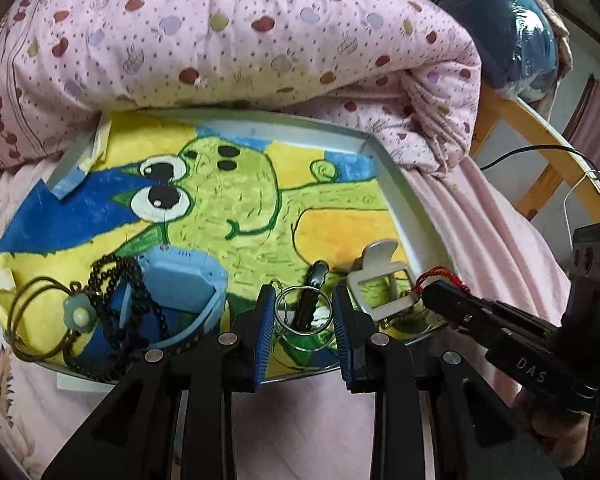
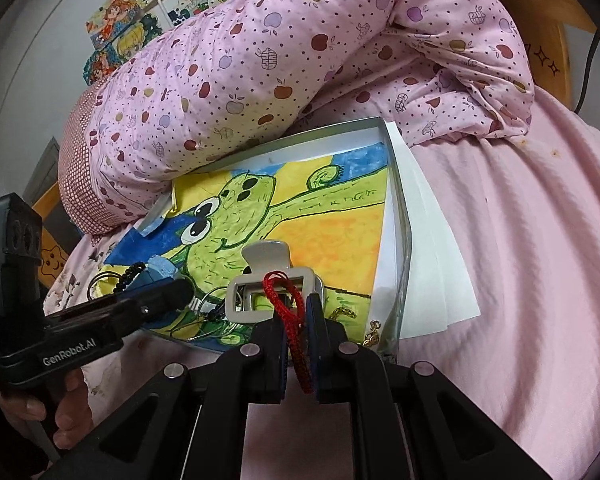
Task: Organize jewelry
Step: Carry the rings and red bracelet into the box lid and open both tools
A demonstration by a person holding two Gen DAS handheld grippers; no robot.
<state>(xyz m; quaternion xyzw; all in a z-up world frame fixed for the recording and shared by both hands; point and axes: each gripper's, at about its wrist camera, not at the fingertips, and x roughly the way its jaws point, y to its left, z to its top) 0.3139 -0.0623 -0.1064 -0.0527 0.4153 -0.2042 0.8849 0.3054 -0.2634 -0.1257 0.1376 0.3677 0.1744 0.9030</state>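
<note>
The right gripper (image 2: pixel 296 344) is clamped on a red cord bracelet (image 2: pixel 290 300) above the tray (image 1: pixel 396 184); the left gripper (image 1: pixel 302 312), fingers apart, straddles a metal ring (image 1: pixel 300 308) there.

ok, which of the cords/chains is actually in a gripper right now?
The red cord, pinched in the right gripper. The black chain, brown cord and gold chain lie loose on the tray.
</note>
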